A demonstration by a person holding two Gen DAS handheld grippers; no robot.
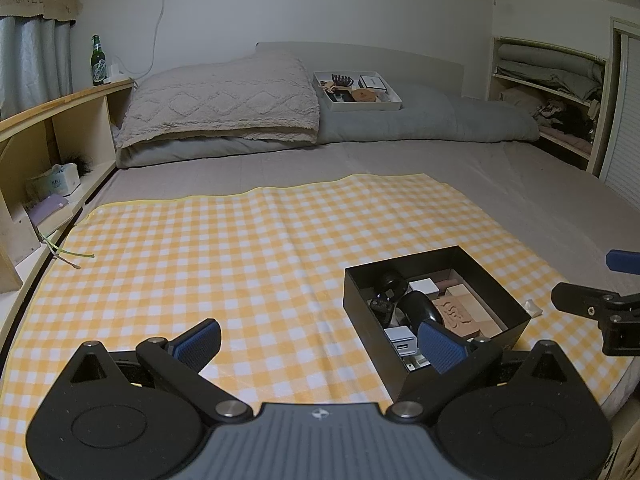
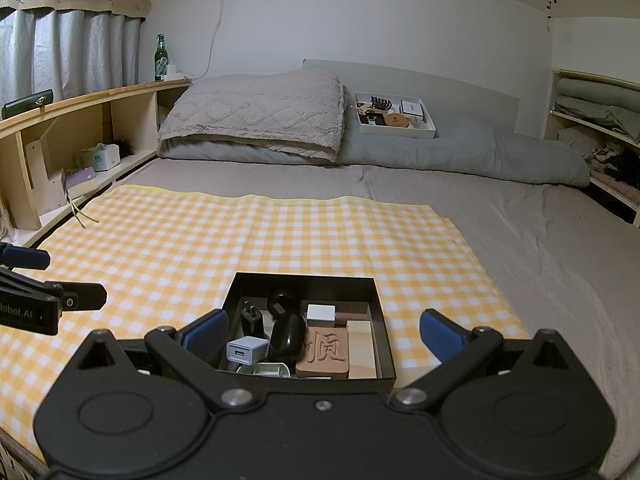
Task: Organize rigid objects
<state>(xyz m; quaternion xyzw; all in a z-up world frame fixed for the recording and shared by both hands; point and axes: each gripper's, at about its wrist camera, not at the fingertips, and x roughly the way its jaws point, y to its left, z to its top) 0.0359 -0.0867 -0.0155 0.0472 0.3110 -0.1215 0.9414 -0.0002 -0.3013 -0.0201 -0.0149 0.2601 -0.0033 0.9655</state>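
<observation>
Black box: on the checked cloth, directly ahead of my right gripper, right of my left gripper; long axis runs away from me. Both grippers spread wide, empty.

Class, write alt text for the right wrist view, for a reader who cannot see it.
An open right gripper hovers over a black box of small items, among them a white USB charger and a carved wooden block, on a yellow checked cloth spread over a bed. A white tray sits near the pillow; the left gripper shows at the left edge.
</observation>
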